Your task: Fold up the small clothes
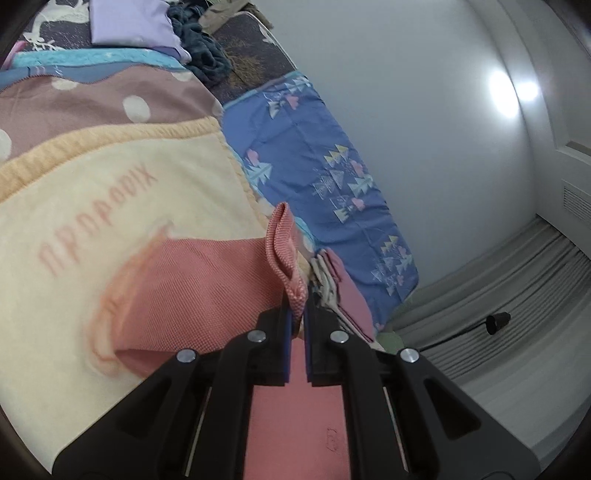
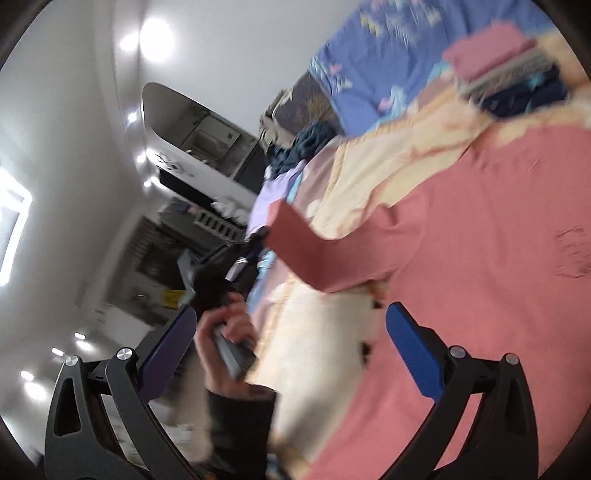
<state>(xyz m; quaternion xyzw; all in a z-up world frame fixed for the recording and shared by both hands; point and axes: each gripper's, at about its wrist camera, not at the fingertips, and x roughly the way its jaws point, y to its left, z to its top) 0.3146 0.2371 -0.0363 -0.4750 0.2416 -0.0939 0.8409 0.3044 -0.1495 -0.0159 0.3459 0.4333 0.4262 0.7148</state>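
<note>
Pink garment [image 1: 192,288] lies spread on the cream towel [image 1: 92,206] on the bed. Left gripper [image 1: 298,314] pinches its folded edge; right gripper [image 2: 291,332] stands wide, holding nothing.

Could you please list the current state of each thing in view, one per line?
Left hand-held gripper: shut on the pink knit shirt's edge.
Right hand-held gripper: open, holding nothing.
Pink knit shirt: spread on the cream towel, one sleeve lifted.
Lilac garment: folded.

Matt woven pink cloth garment [image 1: 207,291]; fuzzy cream terry blanket [image 1: 92,206].
</note>
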